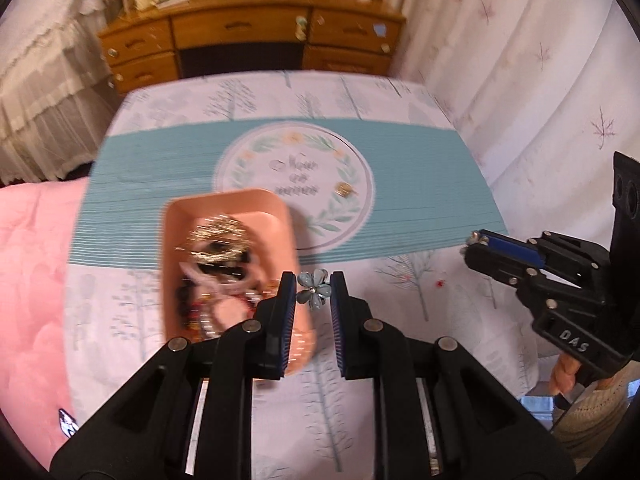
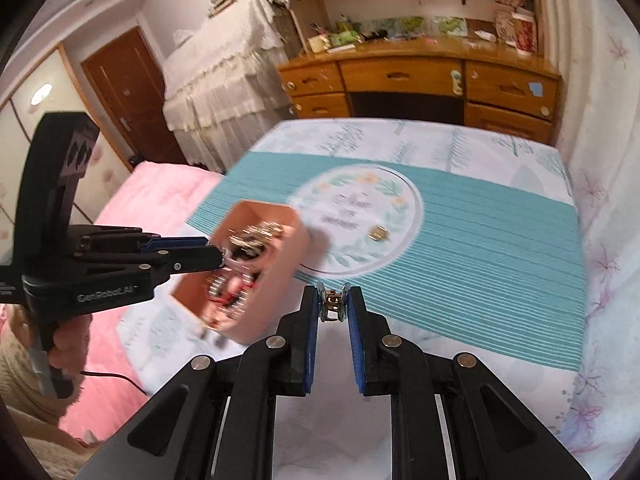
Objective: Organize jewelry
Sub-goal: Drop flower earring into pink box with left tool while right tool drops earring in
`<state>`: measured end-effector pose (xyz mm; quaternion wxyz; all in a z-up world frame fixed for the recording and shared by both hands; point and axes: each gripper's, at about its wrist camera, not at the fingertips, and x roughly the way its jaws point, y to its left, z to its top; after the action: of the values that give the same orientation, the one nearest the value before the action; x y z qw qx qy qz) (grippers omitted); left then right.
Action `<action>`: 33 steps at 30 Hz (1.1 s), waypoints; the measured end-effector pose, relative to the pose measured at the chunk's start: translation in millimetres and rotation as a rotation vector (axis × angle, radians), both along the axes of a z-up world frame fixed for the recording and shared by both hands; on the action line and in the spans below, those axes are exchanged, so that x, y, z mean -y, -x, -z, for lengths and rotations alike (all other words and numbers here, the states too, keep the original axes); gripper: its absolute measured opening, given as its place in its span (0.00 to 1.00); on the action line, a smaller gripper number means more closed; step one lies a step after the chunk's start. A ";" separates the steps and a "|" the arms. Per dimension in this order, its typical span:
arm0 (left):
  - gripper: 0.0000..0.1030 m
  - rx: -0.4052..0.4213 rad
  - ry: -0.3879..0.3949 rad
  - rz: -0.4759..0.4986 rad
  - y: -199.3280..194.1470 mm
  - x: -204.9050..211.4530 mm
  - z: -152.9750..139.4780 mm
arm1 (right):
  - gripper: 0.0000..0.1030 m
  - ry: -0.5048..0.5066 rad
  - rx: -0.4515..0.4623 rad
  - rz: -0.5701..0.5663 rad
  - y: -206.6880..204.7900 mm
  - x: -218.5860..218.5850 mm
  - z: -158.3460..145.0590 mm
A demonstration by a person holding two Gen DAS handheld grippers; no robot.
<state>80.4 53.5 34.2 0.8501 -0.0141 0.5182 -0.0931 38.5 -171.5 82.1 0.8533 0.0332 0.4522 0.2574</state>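
1. Jewelry sits mostly heaped in a shallow peach-pink plastic tray [image 1: 232,216] on the tree-printed bedsheet with a teal striped band [image 1: 420,216]; chains, beads and dark pieces are tangled together there, too blurred to tell apart.

2. One small gold-coloured piece [image 1: 344,189] lies alone on the round leaf-wreath emblem of the sheet, well apart from the tray, so it is probably not yet sorted.

3. The left gripper [image 1: 313,290] is clamped on a small pale-blue flower-shaped clip with a sparkling centre [image 1: 314,289], pinched by its petals at the very fingertips. Holding it that far out keeps the piece visible and easy to drop precisely.

4. The right gripper [image 2: 333,304] is closed on a small gold-toned claw clip with round discs at its sides [image 2: 332,305], pads pressing on the discs. Gripping on those flat faces likely stops the clip from twisting.

5. Both tools tilt steeply downward above the bed, each held by a hand [image 2: 66,336] at its handle, the left just over the near end of the tray, the right beside it over the sheet.

6. Judging by this, one item per gripper is being carried for placing, with no destination visible.
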 end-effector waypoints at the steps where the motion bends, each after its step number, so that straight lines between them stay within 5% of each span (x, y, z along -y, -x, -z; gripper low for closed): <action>1: 0.14 0.019 -0.008 -0.016 4.8 -8.5 -3.9 | 0.14 -0.010 0.004 -0.009 2.7 -4.9 -4.1; 11: 0.14 0.103 -0.035 -0.133 33.1 -59.2 5.5 | 0.14 -0.126 -0.003 -0.064 15.4 -65.6 -7.6; 18: 0.14 0.056 0.057 -0.245 34.5 -90.1 50.0 | 0.14 -0.187 -0.078 -0.095 10.0 -106.5 26.1; 23: 0.14 0.005 0.126 -0.313 28.6 -104.5 82.0 | 0.14 -0.181 -0.069 -0.023 3.9 -121.9 55.5; 33: 0.14 -0.002 0.155 -0.320 8.7 -108.4 101.2 | 0.14 -0.190 -0.057 0.081 -41.4 -123.4 77.0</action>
<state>71.8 161.8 -67.0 0.8498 -0.1623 0.5015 0.0038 80.0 -48.1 5.1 0.8429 0.1393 0.4480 0.2635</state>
